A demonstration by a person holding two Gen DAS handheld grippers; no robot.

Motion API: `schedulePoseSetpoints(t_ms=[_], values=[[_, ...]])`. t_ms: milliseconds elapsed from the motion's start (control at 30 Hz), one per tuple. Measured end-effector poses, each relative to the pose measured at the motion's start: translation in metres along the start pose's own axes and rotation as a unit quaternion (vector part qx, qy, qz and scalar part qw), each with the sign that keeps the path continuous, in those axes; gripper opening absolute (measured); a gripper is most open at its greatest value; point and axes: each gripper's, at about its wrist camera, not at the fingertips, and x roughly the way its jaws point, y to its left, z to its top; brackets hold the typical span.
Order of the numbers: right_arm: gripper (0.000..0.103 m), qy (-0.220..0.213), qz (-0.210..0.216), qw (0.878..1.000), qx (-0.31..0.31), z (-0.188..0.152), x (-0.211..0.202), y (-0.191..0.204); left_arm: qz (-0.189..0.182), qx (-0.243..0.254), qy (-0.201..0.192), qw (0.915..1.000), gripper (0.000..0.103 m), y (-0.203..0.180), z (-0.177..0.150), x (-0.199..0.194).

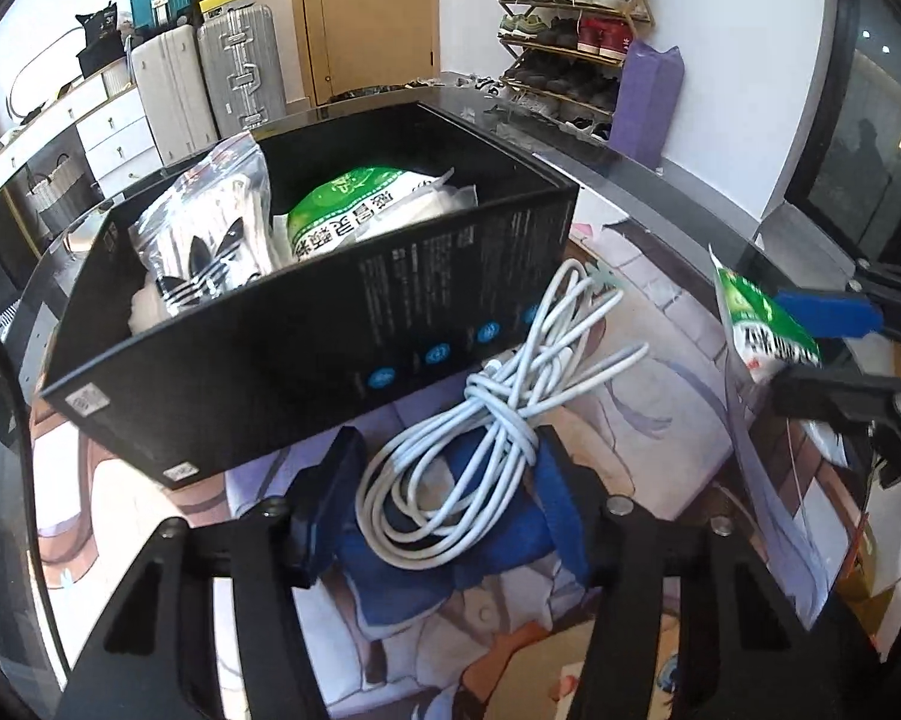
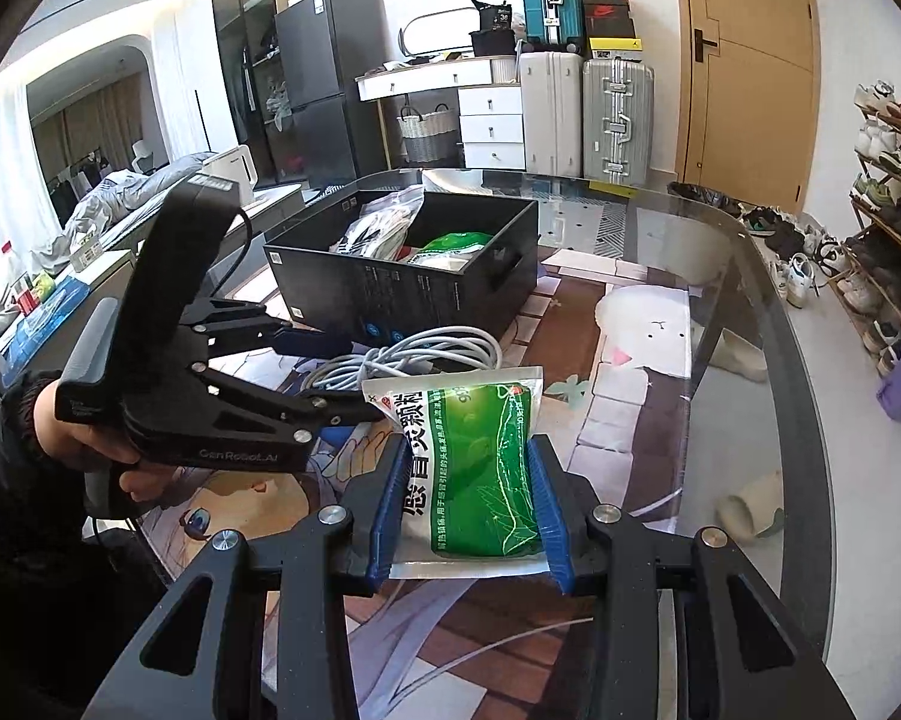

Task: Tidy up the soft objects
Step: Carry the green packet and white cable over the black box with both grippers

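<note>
Green pouch held aloft, white cable coiled

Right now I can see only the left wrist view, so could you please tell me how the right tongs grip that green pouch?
Observer: The right tongs clamp the green pouch across its width, with a blue pad on each long edge.
Operator: Thank you. Does the box's end wall offer any handhold?
Observer: Yes, the black box has a handle cutout in that end wall.
</note>
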Motion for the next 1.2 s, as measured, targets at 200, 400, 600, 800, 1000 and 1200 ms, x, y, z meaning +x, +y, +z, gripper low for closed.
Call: schedulePoseSetpoints(t_ms=[200,400,600,800,1000,1200], values=[[0.04,0.002,0.001,1.0,-0.002,0.0,0.001,0.001,-0.001,0.011,-0.001,0.9999,0.054,0.006,-0.018,-0.015],[0.04,0.003,0.004,1.0,-0.005,0.002,0.004,0.007,-0.007,0.023,0.007,0.9997,0.062,0.013,-0.028,-0.025],[0.04,0.005,0.005,1.0,-0.008,0.002,0.007,0.01,-0.01,0.034,0.0,0.9994,0.061,0.005,-0.02,-0.018],[0.04,0.001,0.008,1.0,-0.007,0.002,0.007,0.01,-0.035,0.03,-0.018,0.9988,0.031,0.002,-0.019,-0.028],[0.04,-0.007,0.01,1.0,-0.013,0.004,0.002,0.015,-0.045,0.01,-0.045,0.9979,0.03,0.015,-0.023,-0.049],[0.04,-0.019,0.012,1.0,-0.022,0.009,-0.004,0.026,-0.053,0.0,-0.062,0.9967,0.029,0.023,-0.029,-0.068]])
